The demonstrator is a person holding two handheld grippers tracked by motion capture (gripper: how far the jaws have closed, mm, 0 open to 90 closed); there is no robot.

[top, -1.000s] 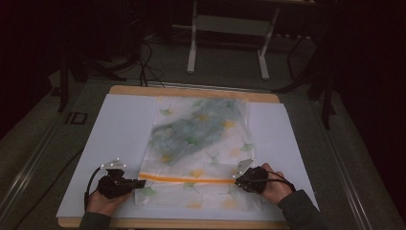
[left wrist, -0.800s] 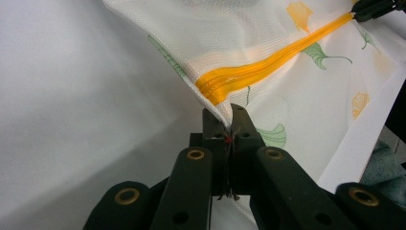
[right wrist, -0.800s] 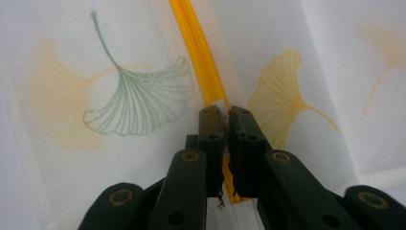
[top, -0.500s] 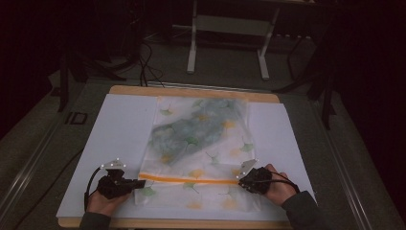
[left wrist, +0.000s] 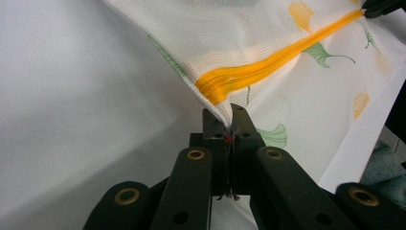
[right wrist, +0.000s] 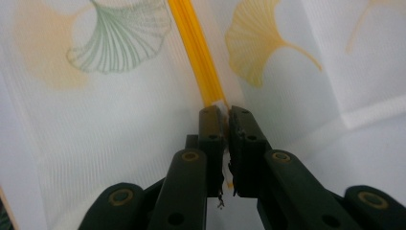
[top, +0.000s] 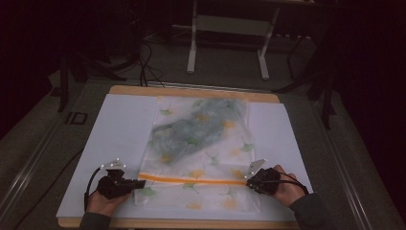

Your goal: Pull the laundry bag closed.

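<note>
Mesh bag (top: 201, 148) (ginkgo-leaf print, no legible writing), orange zipper (top: 191, 180).

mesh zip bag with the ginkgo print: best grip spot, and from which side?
Judging by its pose, take the mesh bag at the two ends of the orange zipper, coming in level from each side. The fabric lies flat and limp; the zipper is its stiffest line. The left gripper and the right gripper pinch there now.
</note>
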